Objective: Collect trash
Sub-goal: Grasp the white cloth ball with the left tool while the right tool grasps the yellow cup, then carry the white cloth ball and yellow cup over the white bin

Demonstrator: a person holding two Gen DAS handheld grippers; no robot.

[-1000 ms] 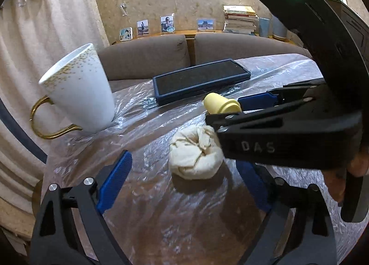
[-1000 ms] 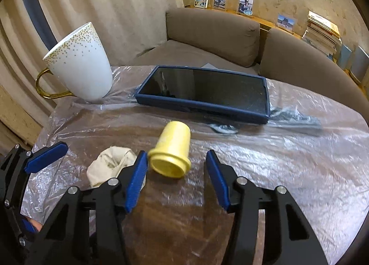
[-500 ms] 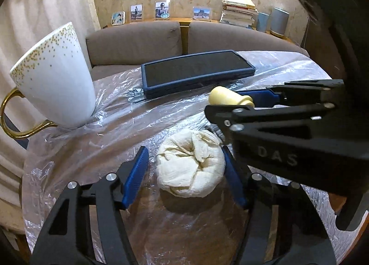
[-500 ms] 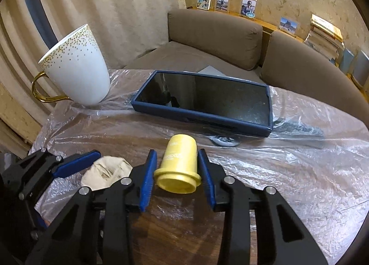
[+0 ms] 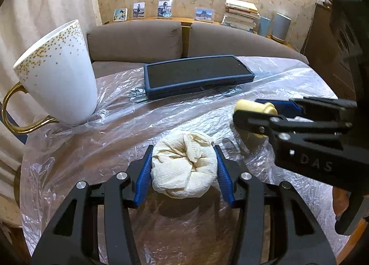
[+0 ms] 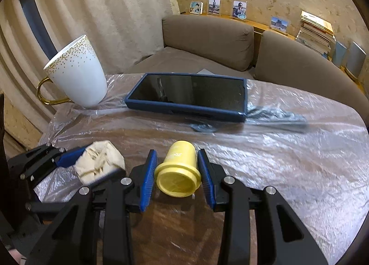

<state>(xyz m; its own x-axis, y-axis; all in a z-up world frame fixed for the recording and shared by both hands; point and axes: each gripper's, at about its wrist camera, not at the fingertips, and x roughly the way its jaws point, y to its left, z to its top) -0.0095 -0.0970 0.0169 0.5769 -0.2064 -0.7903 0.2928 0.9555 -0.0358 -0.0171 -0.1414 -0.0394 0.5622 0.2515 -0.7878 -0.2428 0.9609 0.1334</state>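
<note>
Though nearby, mug [image 5: 57, 73]; tablet [image 5: 196, 75]

A crumpled cream paper wad [image 5: 184, 168] sits at six o'clock — the small yellow cup [image 6: 178, 172] lies tipped, at its three o'clock.

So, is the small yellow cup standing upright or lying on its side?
On its side. In the right wrist view the yellow cup lies between the right gripper's pads, its round flanged end facing the camera.

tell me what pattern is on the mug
White mug with gold dots scattered near the rim and a gold handle; clearest in the left wrist view.
</note>
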